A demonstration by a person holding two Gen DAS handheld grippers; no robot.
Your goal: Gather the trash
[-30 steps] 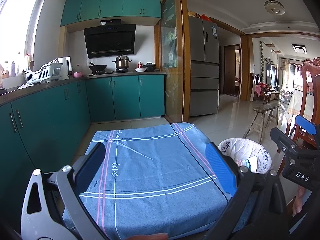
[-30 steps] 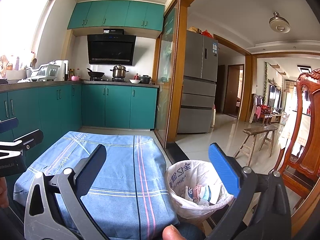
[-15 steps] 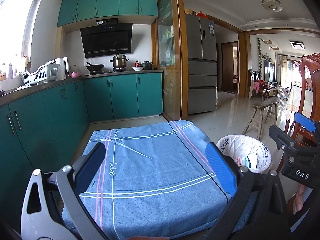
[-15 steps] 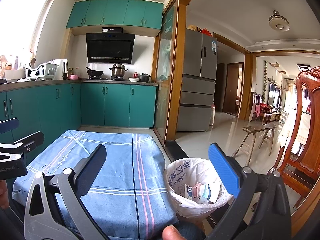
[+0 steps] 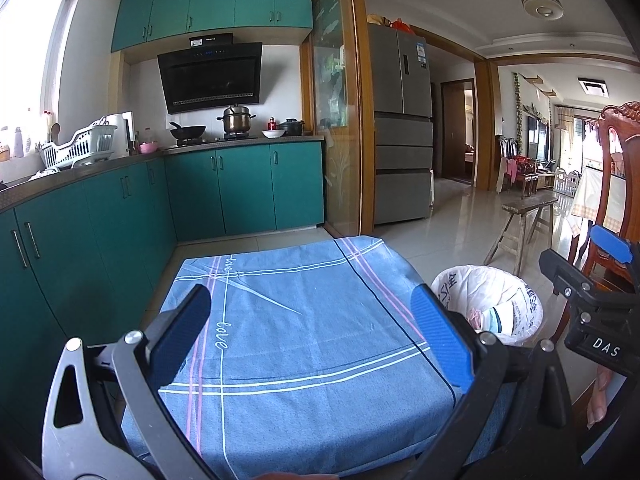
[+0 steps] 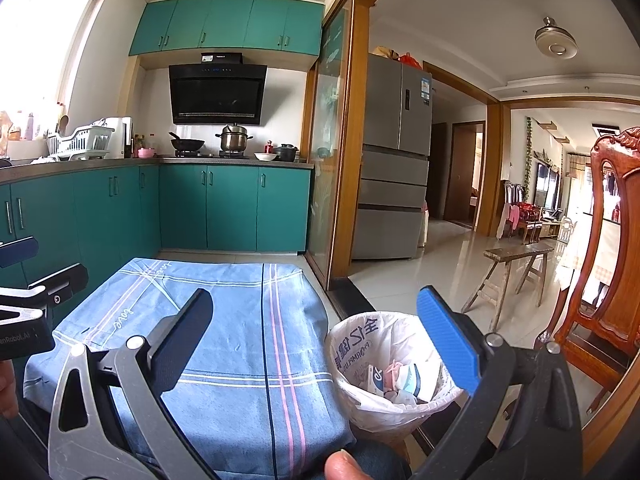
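both tools [image 5: 310,338] [image 6: 316,338] gape empty; bin [image 6: 352,344] scraps [image 6: 394,380] partly hidden, indistinct.

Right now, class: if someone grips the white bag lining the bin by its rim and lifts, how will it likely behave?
The white bag looks like thin, crinkled plastic, so it would probably go floppy and sag. The scraps inside look like paper and wrappers, so it is likely light. Its thin rim may slip or tear if gripped hard.
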